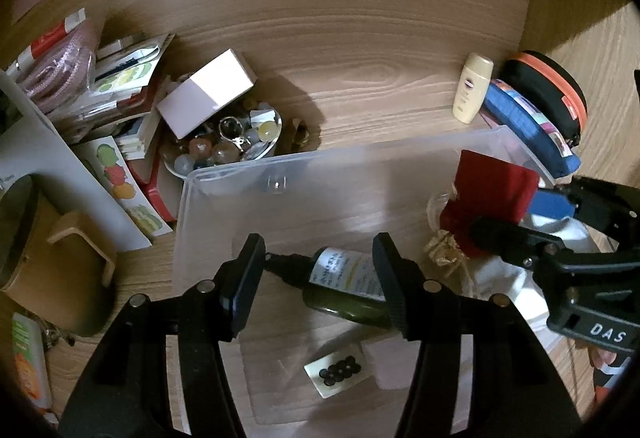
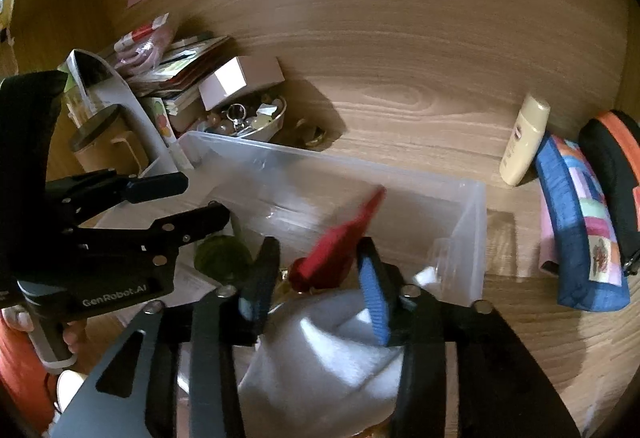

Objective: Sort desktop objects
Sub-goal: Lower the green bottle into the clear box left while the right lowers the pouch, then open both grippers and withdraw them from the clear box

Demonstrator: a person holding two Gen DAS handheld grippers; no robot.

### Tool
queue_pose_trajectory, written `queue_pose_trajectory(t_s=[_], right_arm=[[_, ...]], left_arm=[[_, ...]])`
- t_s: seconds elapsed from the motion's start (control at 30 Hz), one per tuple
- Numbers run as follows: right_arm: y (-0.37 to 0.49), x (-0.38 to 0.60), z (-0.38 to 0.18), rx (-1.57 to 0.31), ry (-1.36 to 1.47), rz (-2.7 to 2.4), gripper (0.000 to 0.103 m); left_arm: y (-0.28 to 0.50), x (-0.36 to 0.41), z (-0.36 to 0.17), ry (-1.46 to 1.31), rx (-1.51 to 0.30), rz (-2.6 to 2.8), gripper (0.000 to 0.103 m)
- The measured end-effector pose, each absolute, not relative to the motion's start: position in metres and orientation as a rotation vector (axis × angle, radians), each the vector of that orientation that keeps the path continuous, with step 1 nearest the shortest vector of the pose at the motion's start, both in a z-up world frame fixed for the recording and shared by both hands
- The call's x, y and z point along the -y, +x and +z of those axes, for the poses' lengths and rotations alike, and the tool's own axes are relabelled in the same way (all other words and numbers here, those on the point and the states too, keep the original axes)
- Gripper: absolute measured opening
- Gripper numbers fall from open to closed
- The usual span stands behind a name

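Note:
A clear plastic bin [image 1: 224, 174] [image 2: 476, 206] stands on the wooden desk. In it lie a dark green dropper bottle [image 1: 344, 286], a small card of black buttons [image 1: 336, 374], a red pouch [image 1: 492, 198] [image 2: 340, 246] and white cloth [image 2: 332, 350]. My left gripper [image 1: 318, 278] is open, its fingers on either side of the green bottle just above it. My right gripper [image 2: 316, 278] is open over the bin, with the blurred red pouch between its fingers; I cannot tell whether they touch it. The right gripper also shows in the left wrist view [image 1: 520, 242].
A bowl of beads and trinkets [image 1: 228, 142] with a white box [image 1: 208, 94] sits behind the bin. Booklets and packets [image 1: 120, 86] pile at the left by a tan mug [image 1: 48, 262]. A cream bottle [image 1: 472, 90], blue pouch [image 2: 576, 222] and black-orange case [image 1: 552, 90] stand at the right.

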State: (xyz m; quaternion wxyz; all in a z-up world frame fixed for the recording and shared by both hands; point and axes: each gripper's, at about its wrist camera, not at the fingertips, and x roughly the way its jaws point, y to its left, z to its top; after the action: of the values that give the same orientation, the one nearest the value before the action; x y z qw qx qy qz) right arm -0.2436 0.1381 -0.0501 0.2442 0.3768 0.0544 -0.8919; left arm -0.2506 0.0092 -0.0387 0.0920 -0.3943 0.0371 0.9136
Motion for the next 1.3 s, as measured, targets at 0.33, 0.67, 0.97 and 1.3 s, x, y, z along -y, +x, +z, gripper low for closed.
queue_pose_trajectory(t_s=[0.33, 0.67, 0.97, 1.3], right_arm=[[-0.234, -0.144, -0.034, -0.158, 0.941, -2.465, 0.056], [-0.22, -0.147, -0.015, -0.178, 0.892, -2.5, 0.078], [-0.202, -0.158, -0.008, -0.108, 0.937, -2.47, 0.082], [-0.165, -0.168, 0.01, -0.094, 0.876, -2.505, 0.083]], left_arm=[[-0.245, -0.012, -0.034, -1.144, -0.13, 2.725, 0.068], [-0.231, -0.005, -0.015, -1.094, -0.118, 2.774, 0.083], [-0.205, 0.0, 0.0, -1.046, -0.15, 2.825, 0.09], [-0.17, 0.009, 0.018, -0.994, -0.122, 2.881, 0.095]])
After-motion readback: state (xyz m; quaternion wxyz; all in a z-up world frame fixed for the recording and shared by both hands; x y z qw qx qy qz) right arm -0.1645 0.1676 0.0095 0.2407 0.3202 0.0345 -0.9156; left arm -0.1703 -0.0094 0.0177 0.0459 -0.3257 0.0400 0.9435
